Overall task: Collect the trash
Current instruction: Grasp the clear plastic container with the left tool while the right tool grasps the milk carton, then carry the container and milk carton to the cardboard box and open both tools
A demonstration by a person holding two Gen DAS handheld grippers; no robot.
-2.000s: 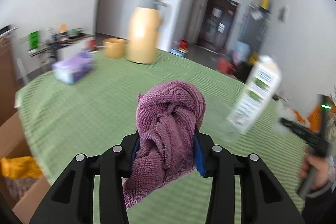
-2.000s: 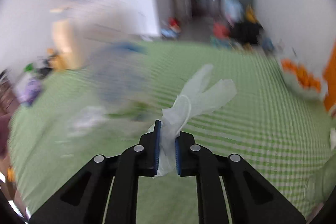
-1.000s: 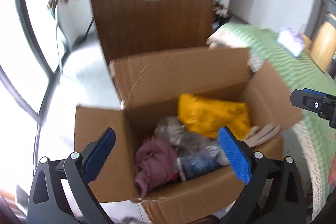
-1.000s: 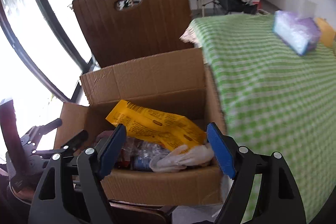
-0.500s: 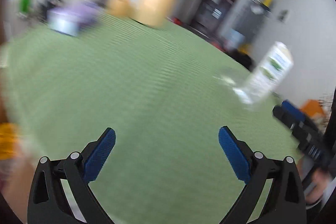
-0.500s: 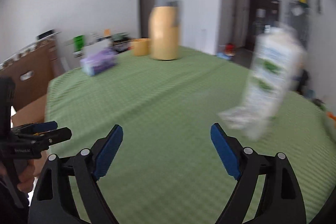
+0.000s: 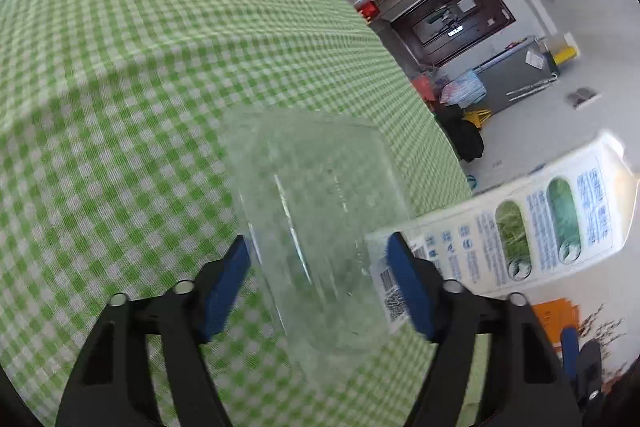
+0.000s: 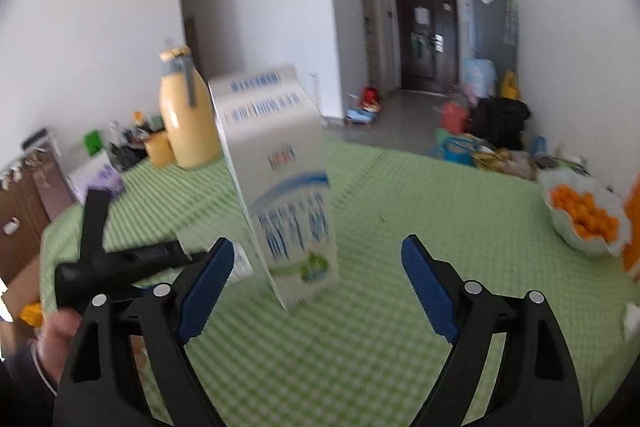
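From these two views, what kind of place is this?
Most likely a lived-in home's dining area: a table with a green checked cloth, a bowl of small orange fruit, and a hallway leading to a dark door.

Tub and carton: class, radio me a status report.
Left gripper: jaws have just been closing, pads on tub. Right gripper: jaws have just been opening, empty, carton ahead. Left gripper close beside carton.

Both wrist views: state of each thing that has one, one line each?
left gripper, jaws have just been closing, now pressing the clear plastic container.
clear plastic container, gripped at its sides.
right gripper, jaws have just been opening, wide, holding nothing.
milk carton, standing on the table, ungripped.
yellow flask, upright, capped.
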